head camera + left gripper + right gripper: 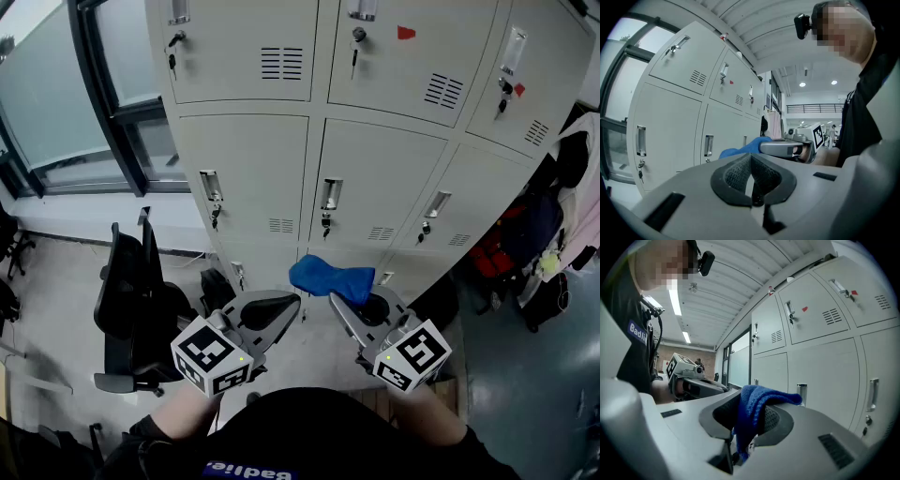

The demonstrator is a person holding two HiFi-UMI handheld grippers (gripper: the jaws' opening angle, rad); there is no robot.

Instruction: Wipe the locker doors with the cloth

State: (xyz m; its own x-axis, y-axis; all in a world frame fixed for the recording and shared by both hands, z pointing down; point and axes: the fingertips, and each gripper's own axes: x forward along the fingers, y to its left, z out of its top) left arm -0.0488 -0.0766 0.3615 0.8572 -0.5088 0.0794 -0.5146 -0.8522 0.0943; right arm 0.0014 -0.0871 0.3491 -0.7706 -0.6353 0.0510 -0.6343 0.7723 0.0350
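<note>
A bank of beige locker doors fills the head view ahead of me, each with a handle, lock and vent slots. A blue cloth is pinched in my right gripper, hanging over its tips short of the lower doors. In the right gripper view the blue cloth drapes from between the jaws, with the lockers to the right. My left gripper is held beside it, jaws closed and empty. The left gripper view shows its shut pads, the cloth and the right gripper beyond.
Black office chairs stand on the floor at the left, below a window. Coats and a red bag hang at the right end of the lockers. Keys dangle from several locks.
</note>
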